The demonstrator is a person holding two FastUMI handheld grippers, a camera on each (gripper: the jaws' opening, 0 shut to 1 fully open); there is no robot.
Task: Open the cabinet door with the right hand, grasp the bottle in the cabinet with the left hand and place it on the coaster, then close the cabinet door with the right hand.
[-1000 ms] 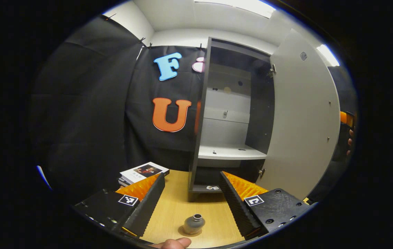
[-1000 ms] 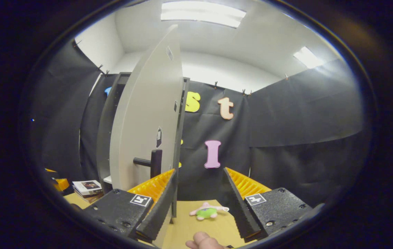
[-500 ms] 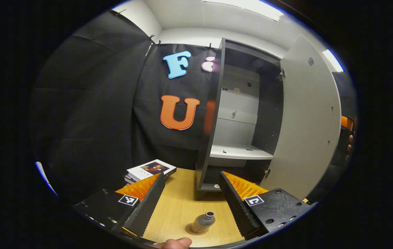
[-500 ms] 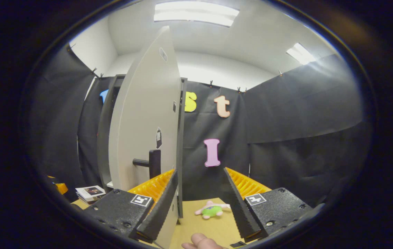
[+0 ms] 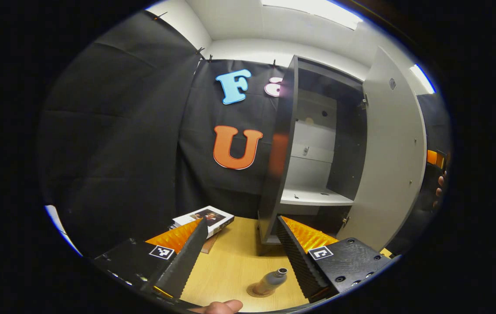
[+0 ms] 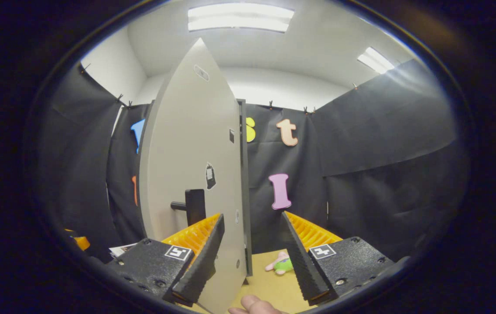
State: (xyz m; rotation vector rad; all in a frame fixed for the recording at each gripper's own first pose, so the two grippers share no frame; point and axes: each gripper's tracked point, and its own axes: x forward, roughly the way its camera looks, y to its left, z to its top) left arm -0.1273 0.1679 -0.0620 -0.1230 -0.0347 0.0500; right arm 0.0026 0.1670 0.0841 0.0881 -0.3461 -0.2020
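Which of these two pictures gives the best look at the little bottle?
The left gripper view: the bottle stands on its coaster on the wooden table, between that gripper's open fingers. The right gripper view faces the cabinet door and a plush toy instead.

A small grey bottle (image 5: 271, 281) with a dark open neck stands on a round brown coaster (image 5: 257, 291) near the wooden table's front edge. The dark cabinet (image 5: 279, 152) at the table's back has its pale grey door (image 6: 195, 174) open, black handle (image 6: 191, 206) outward.
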